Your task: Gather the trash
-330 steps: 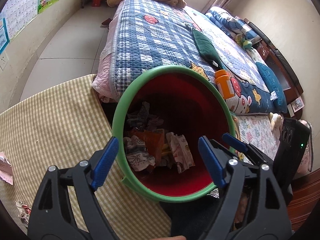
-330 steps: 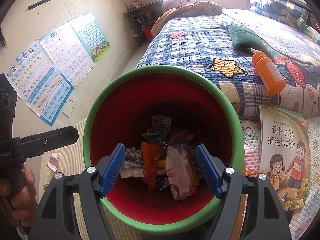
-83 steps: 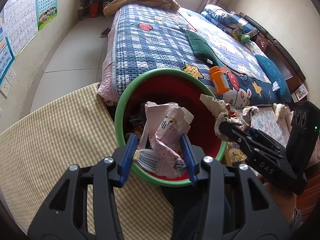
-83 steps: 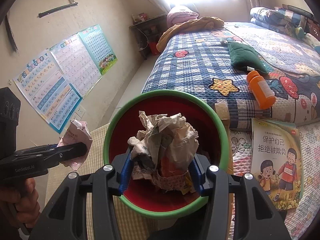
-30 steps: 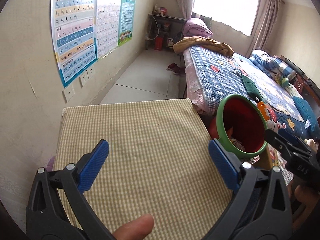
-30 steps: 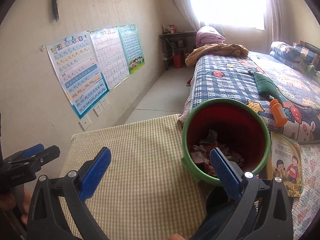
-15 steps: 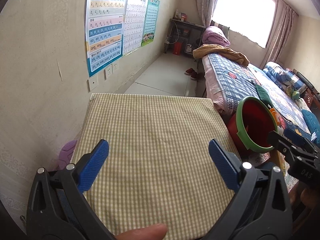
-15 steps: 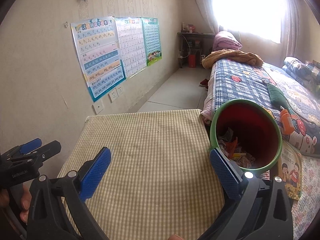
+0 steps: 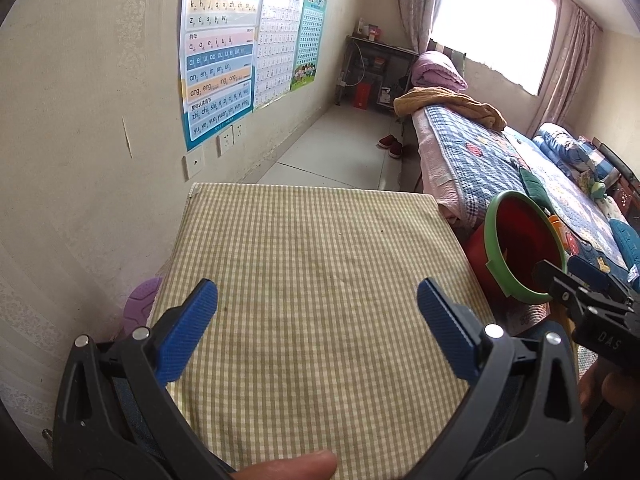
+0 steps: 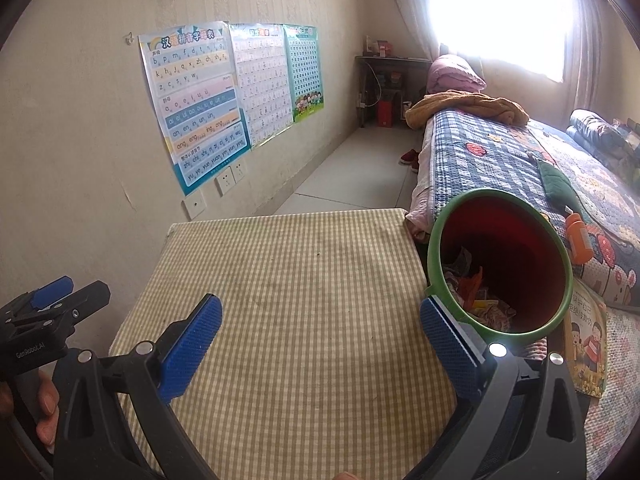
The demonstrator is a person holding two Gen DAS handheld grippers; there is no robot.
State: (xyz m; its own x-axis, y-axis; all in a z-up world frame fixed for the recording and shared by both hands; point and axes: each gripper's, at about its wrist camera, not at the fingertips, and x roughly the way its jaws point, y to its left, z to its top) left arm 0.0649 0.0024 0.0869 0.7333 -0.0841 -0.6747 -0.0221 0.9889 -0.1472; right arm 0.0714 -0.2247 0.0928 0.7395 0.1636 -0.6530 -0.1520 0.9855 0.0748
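Crumpled paper and foil-like wrappers [image 10: 478, 300] are the trash here, and all of it that shows lies at the bottom of the red bin [image 10: 520, 248] with the green rim, which stands just off the right edge of the tabletop [image 10: 288, 300], between it and the bed [image 10: 492, 168]. Your left gripper [image 9: 316, 312] hangs above the checked cloth with jaws spread wide, nothing between them; your right gripper [image 10: 320, 324] is the same, wide and empty, its right pad near the bin's rim. No scrap shows on the cloth in either view, so judging by that the collecting looks close to done; floor beside the tabletop is mostly hidden, can't tell if anything lies there. If you find more pieces, expect them to be very light, soft and springy: they crush under the pads rather than resist, and thin glossy wrappers may slide, so pinch across the bulkiest wad of the crumple, not a loose flap that can tear or slip out. Flat pieces on cloth are harder; come in low and catch an upturned edge. The bin itself looks like stiff plastic, light with that little load, and it seems tilted toward you; if you must shift it, take the rim wall between the pads, gently, since a nudge could tip it. Orange bottle [image 10: 578, 240] and picture book [image 10: 586, 344] lie beside the bin, not obviously trash.
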